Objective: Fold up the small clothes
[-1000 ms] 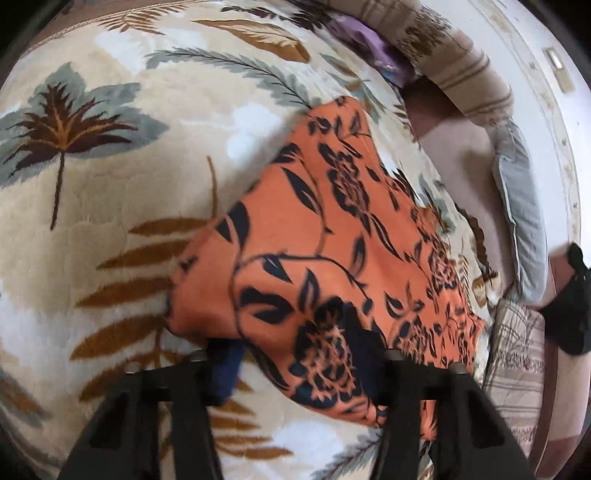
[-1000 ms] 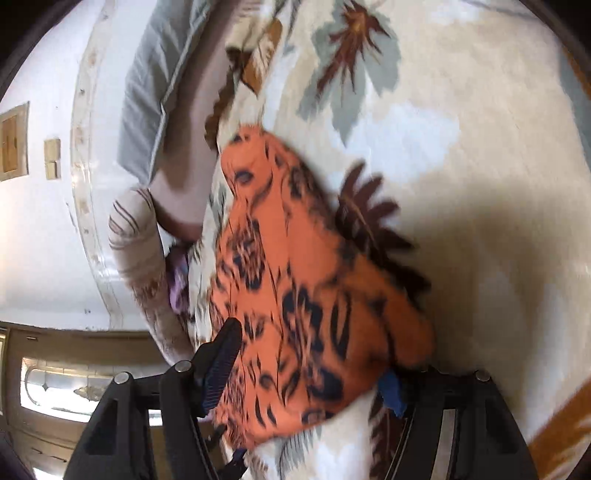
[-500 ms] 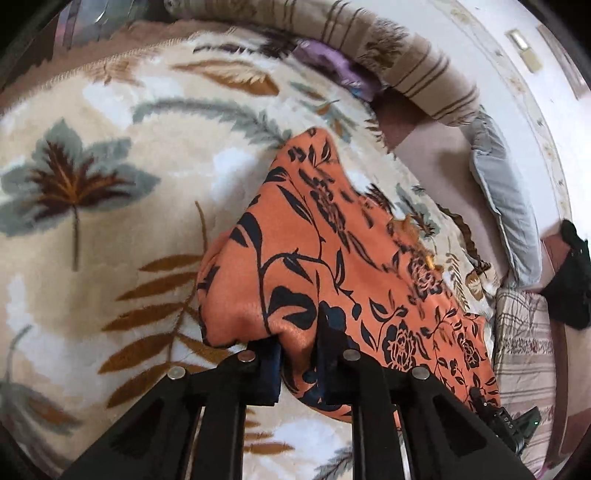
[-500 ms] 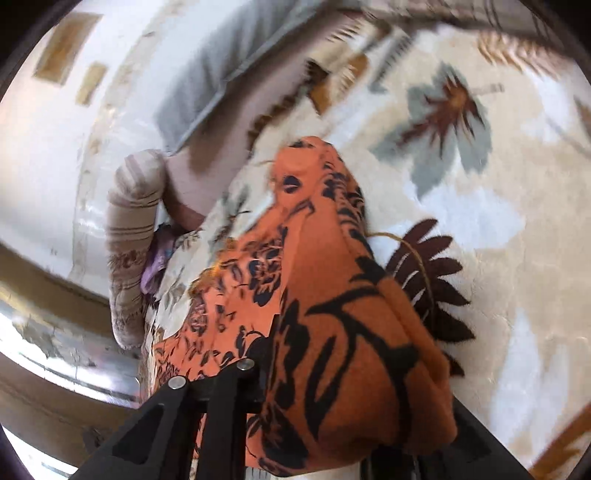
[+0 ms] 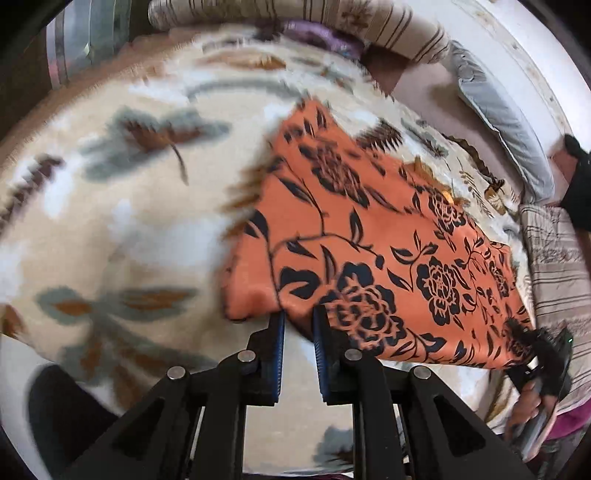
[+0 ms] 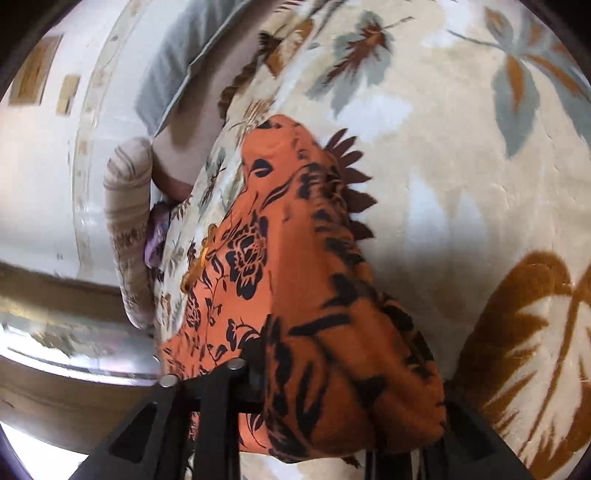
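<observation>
- An orange garment (image 5: 373,236) printed with black flowers is spread over a cream blanket (image 5: 122,221) patterned with brown and grey leaves, which covers a bed.
- In the left wrist view the left claw (image 5: 298,325) is seen narrowed on the near edge of the garment; a fold of orange cloth is pinched between its blue-padded fingers (image 5: 279,354).
- The left corner of the garment is bunched and lifted slightly off the blanket at the grip, while the far end lies flat toward the head of the bed.
- At the right edge of the same view the right claw (image 5: 532,350) is seen at the other near corner of the garment, with the person's hand (image 5: 528,398) behind it.
- In the right wrist view the garment (image 6: 295,295) is draped over the claw, so that the right finger is hidden; cloth is gathered against the left finger (image 6: 236,373), and the grip is taken to be closed on the garment.
- A striped bolster (image 5: 332,26) and a grey pillow (image 5: 498,118) lie along the far edge of the bed, next to a white wall (image 6: 33,177).
- A small purple cloth (image 5: 321,35) is tucked against the bolster.
</observation>
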Demonstrator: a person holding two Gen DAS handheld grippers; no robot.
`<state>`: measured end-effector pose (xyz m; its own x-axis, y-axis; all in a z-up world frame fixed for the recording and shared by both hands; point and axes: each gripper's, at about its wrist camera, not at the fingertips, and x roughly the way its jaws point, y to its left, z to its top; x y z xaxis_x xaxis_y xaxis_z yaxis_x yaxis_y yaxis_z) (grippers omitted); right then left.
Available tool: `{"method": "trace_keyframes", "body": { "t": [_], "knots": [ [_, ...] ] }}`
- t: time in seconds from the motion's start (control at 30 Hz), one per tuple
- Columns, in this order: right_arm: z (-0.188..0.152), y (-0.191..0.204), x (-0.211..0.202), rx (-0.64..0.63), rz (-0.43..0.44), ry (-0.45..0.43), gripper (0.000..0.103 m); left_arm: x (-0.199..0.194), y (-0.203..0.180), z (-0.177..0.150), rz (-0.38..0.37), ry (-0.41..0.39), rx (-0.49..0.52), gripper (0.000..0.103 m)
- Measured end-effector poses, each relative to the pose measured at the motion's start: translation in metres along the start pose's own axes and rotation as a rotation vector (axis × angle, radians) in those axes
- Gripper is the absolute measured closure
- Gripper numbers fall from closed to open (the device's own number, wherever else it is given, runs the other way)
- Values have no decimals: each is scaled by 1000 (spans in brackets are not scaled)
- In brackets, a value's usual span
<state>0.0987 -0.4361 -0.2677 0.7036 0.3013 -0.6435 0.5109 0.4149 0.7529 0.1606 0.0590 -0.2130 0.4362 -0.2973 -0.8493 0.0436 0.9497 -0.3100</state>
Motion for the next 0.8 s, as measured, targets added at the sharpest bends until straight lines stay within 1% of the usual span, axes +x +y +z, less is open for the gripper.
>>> {"method": "trace_keyframes", "body": {
  "t": [0.03,0.07,0.13,0.2,0.23,0.27,0.33,0.37,0.4,0.47,0.5,0.53,0.6,0.63,0.7,0.73,0.8],
  "knots": [
    [0,-1,-2,12,11,-4,39,-13,-1,3,44,-42,21,87],
    [-1,-4,-5,34,49,-16,35,-23,-3,6,78,-83,41,86],
    [-1,-5,-11,55,69,-27,34,-47,-9,14,127,-178,90,86],
    [-2,-10,-20,79,55,-62,34,-59,-16,21,137,-227,129,79],
    [-2,-13,-28,93,33,-100,34,-61,-22,26,144,-245,151,73],
    [-3,-14,-38,89,4,-159,34,-61,-26,29,151,-254,165,70],
    [-2,-10,-56,50,-42,-257,33,-51,-36,39,163,-257,199,70],
    [-2,-5,-67,13,-48,-314,33,-42,-40,43,175,-250,213,70],
    [-2,-1,-75,-27,-48,-352,33,-33,-44,47,185,-241,223,70],
    [-6,21,-81,-157,-67,-396,35,-13,-51,52,208,-217,249,70],
    [-9,32,-80,-223,-69,-403,36,2,-55,57,236,-203,266,70],
    [-13,42,-76,-283,-57,-392,40,7,-55,56,249,-197,277,70],
    [-17,58,-64,-352,-32,-345,45,29,-61,61,288,-172,308,70],
    [-17,63,-58,-375,-19,-313,45,35,-62,61,303,-156,316,70],
    [-16,66,-40,-388,2,-226,45,54,-63,63,346,-95,326,70],
    [-14,65,-28,-381,-2,-171,45,62,-62,64,357,-71,326,69],
    [-6,57,3,-334,-66,-62,45,73,-60,64,380,-32,334,68]
  ]
}}
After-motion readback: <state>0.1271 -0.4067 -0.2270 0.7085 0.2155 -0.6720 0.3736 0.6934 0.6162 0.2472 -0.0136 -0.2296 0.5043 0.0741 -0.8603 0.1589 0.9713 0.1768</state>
